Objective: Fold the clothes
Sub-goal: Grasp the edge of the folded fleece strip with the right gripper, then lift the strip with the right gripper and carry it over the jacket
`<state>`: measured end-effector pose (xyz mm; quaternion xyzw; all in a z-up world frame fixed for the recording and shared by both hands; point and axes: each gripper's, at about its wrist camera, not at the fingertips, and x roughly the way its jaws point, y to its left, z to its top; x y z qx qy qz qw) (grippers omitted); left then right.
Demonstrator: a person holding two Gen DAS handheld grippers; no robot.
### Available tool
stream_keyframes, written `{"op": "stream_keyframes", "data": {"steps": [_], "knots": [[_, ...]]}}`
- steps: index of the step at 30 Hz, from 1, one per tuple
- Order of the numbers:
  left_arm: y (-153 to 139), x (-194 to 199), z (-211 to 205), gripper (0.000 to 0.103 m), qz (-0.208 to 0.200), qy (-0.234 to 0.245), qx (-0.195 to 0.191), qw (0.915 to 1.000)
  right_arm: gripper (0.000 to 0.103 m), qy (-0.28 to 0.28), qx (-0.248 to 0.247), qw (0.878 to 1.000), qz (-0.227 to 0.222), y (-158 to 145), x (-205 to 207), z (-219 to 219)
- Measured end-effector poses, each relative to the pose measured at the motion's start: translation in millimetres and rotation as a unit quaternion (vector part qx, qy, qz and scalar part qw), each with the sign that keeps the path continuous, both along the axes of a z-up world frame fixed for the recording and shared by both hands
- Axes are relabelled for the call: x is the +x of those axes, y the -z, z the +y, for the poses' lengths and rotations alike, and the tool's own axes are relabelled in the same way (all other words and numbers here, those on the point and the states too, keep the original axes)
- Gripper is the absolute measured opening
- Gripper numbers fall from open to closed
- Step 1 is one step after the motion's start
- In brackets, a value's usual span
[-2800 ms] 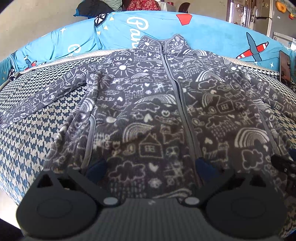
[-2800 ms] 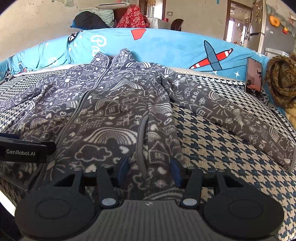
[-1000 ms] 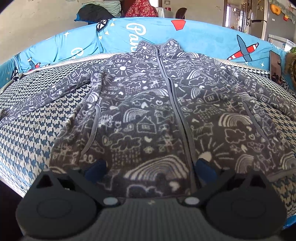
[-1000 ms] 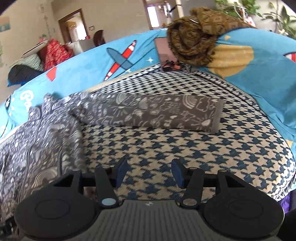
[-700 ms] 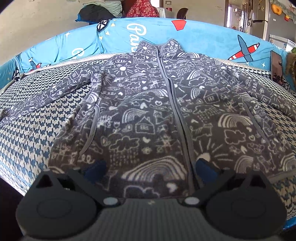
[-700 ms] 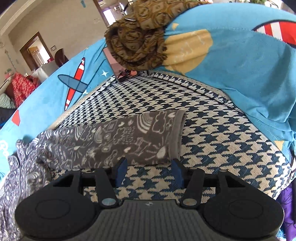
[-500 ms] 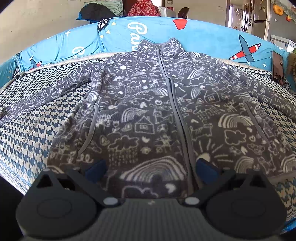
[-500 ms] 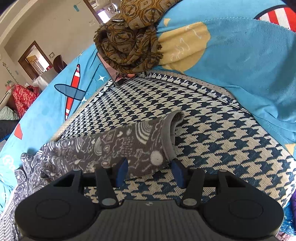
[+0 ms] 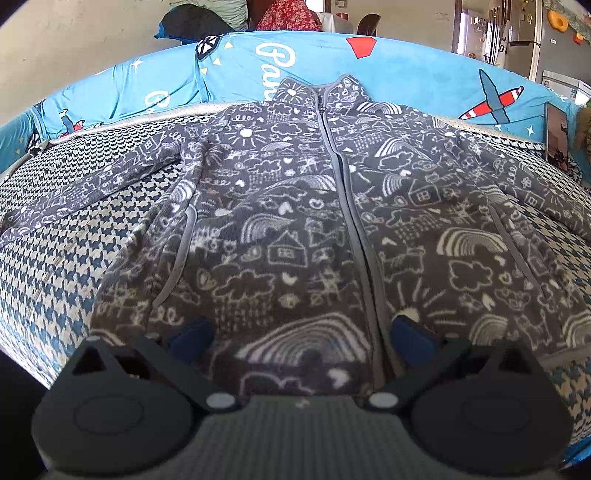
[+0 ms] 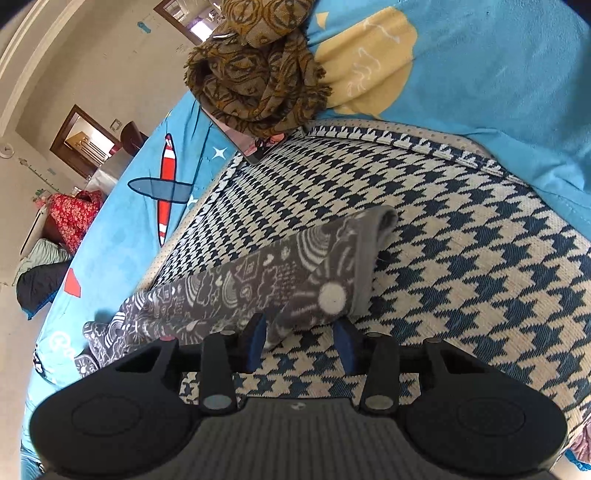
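Observation:
A dark grey zip-up fleece jacket [image 9: 314, 221] with white doodle prints lies flat and face up on a houndstooth-covered bed [image 9: 55, 266], sleeves spread. My left gripper [image 9: 301, 338] is open wide and hovers just above the jacket's bottom hem near the zip. In the right wrist view, the jacket's right sleeve [image 10: 258, 284] lies across the cover, its cuff [image 10: 365, 258] slightly lifted. My right gripper [image 10: 301, 343] is open, with the lower edge of the sleeve near the cuff between its blue fingertips [image 10: 255, 339].
A blue cartoon-print padded rim [image 9: 406, 74] rings the bed. A brown patterned scarf [image 10: 258, 66] is heaped on the rim, above a phone-like slab [image 10: 243, 140] leaning there. Bare houndstooth cover [image 10: 480, 277] lies right of the cuff. Piled clothes [image 9: 207, 18] sit behind the rim.
My right gripper has swung right and closed in on the sleeve cuff, which now sits between its fingers. The left gripper has barely moved.

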<state>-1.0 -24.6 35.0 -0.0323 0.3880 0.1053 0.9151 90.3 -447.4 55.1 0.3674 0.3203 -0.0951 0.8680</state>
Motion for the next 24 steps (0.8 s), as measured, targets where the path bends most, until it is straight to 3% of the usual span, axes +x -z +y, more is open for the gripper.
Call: {"op": "stream_keyframes", "data": {"steps": [6,10,20,24], "knots": [[1,0,1,0.103,-0.001,0.004,-0.001,1.0000,0.041,0.013,0.001,1.000,-0.001,0,7,4],[1,0,1,0.103,-0.003,0.006,0.001,1.0000,0.041,0.012,-0.033,0.999,0.000,-1,20,12],[0,9,2,0.103,0.000,0.015,0.006,0.9999,0.011,0.016,-0.063,0.998,0.008,-2,51,17],[-4,23,5,0.103,0.009,0.022,0.006,0.9997,0.009,0.007,-0.070,0.998,-0.006,-9,62,25]]}}
